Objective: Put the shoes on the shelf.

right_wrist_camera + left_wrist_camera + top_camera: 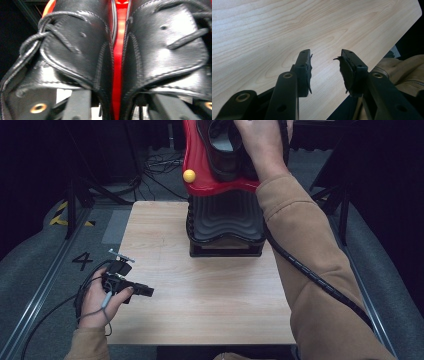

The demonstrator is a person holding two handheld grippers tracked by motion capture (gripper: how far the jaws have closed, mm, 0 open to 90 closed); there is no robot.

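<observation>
Left tongs (325, 72) gape empty over the pale wood-grain counter (210, 295), lower left; right tongs, part-open, straddle the touching inner sides of two black leather shoes (160, 50), upper frame, dark room around.

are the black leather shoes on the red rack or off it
On it. The two black leather shoes sit side by side on the red rack, its red surface showing between them; the right tool is at them.
</observation>
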